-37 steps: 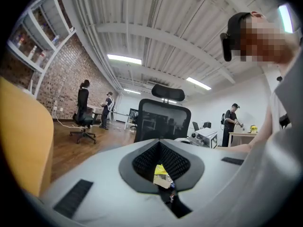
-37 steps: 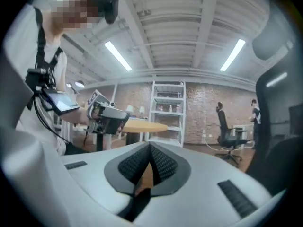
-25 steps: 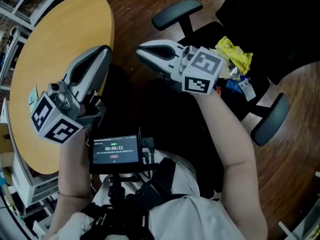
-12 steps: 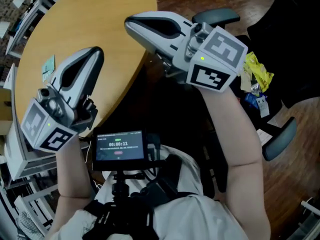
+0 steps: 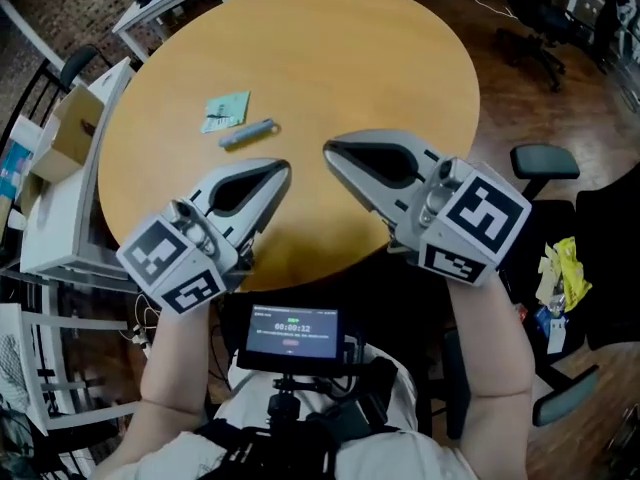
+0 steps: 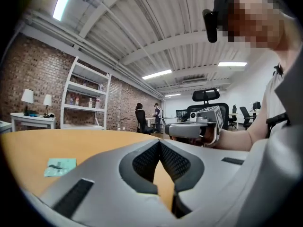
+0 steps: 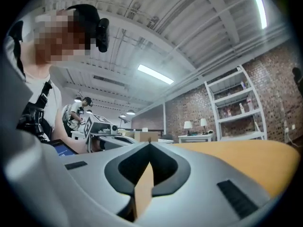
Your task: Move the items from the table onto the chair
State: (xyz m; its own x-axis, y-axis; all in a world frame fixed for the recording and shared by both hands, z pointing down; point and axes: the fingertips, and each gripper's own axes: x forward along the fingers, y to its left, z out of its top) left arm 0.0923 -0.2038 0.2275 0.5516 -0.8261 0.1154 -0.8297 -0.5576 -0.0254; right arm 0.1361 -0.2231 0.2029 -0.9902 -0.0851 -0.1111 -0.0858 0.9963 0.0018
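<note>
On the round wooden table lie a teal packet and a slim grey stick-like item. My left gripper and right gripper hover side by side over the table's near half, both shut with nothing in them. The left gripper view shows shut jaws meeting at the left gripper, with the teal packet low on the left. In the right gripper view, the right gripper is shut too. A yellow packet and a blue packet lie on the black chair to my right.
A cardboard box sits on a white side unit left of the table. White desks stand behind the table, and other office chairs stand at the back right. A small screen hangs at my chest. Two people stand far off in the left gripper view.
The view has swung from the chair to the table. Both grippers have moved from beside the chair to over the table's near half, staying shut and empty.
</note>
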